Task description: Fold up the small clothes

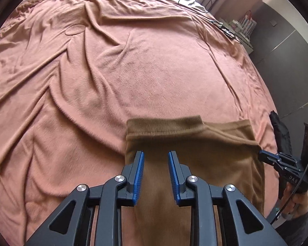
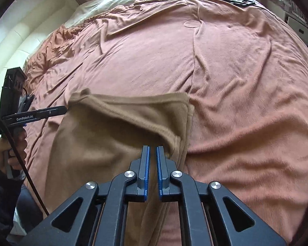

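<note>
Two grippers work on one brown garment (image 1: 195, 155), which lies on the pink blanket (image 1: 133, 71) of the bed. From the left wrist view, the left gripper (image 1: 156, 153) hangs over the left side of the cloth with its jaws partly spread, and I cannot tell if the pads touch the fabric. The right gripper (image 1: 262, 155) pinches the right corner, probably to keep a fold line tight.

From the right wrist view, the right gripper (image 2: 152, 148) has its jaws almost pressed together on a fold of the garment (image 2: 113, 127). The left gripper (image 2: 61, 109) reaches the opposite corner. No container is visible.
</note>
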Demonstrator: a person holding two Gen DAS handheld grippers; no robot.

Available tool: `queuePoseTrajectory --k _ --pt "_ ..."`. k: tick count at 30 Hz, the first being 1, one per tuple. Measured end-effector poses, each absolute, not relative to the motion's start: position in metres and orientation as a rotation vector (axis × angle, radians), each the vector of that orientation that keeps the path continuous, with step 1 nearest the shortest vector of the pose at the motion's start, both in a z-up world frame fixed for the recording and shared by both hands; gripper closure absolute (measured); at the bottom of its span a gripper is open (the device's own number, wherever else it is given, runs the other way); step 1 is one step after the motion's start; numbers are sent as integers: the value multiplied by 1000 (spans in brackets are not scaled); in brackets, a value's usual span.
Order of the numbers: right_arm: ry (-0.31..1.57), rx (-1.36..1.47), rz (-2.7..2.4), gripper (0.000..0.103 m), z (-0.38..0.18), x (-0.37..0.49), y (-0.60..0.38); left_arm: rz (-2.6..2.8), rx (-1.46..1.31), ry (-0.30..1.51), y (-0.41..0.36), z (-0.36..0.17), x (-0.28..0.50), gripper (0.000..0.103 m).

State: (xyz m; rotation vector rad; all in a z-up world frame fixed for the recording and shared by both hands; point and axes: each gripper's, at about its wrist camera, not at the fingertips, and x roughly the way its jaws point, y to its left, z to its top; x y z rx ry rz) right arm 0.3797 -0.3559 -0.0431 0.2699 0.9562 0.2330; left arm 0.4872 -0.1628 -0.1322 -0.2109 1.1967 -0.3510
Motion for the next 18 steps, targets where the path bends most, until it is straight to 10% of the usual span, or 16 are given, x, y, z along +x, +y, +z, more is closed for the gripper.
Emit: queuePoseTrajectory --k 14,18 --pt "1038 179 128 99 -44 325 -331 -367 -135 1215 -164 -137 418 76" --pt "1036 173 85 55 -44 313 -328 -359 -120 1229 -164 -141 402 59"
